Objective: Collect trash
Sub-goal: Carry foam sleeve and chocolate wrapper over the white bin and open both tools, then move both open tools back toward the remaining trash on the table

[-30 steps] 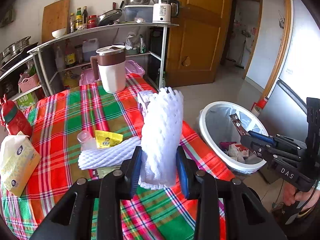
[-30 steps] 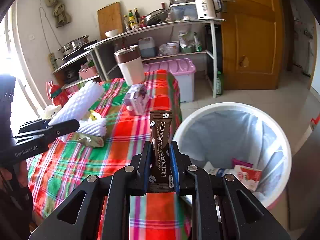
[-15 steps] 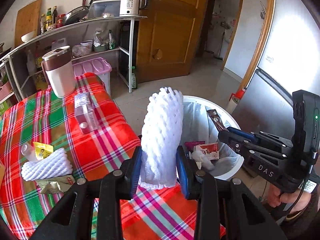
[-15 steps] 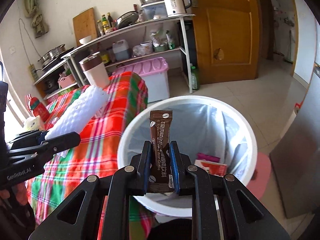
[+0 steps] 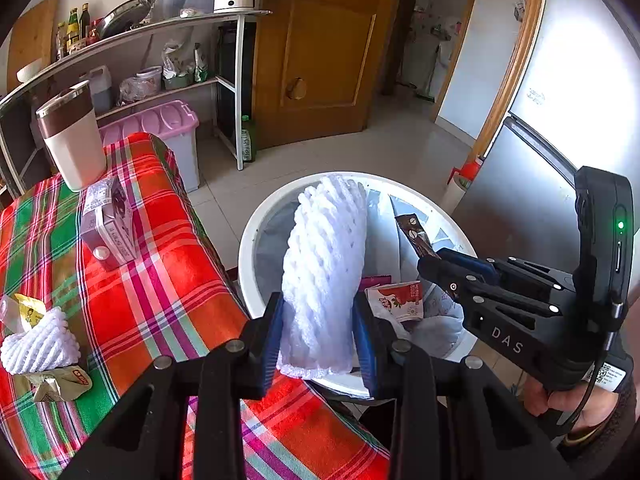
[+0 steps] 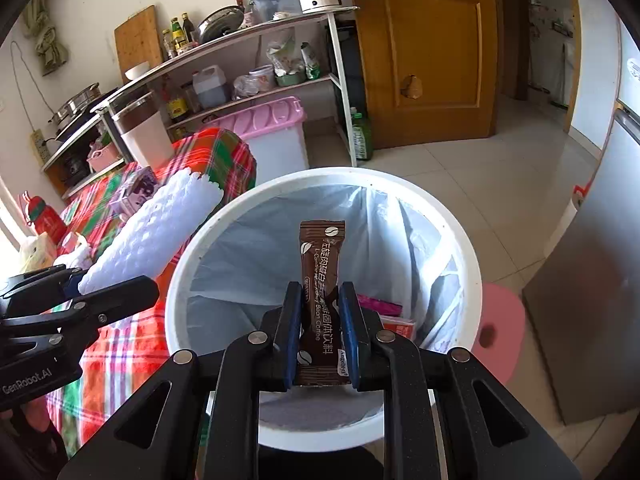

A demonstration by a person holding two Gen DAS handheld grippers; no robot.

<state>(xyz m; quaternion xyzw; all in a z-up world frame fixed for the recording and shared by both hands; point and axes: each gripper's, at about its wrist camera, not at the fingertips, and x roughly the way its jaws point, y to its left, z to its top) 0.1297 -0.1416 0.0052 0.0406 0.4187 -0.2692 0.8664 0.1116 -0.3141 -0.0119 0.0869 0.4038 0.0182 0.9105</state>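
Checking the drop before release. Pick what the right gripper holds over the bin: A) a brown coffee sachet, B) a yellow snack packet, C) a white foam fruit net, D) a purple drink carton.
A: the right gripper is shut on the brown coffee sachet, upright above the white bin; the foam net is in the left gripper, and the purple carton stands on the table.

Bright daylight, fridge glare, fisheye-warped edges, sharp.
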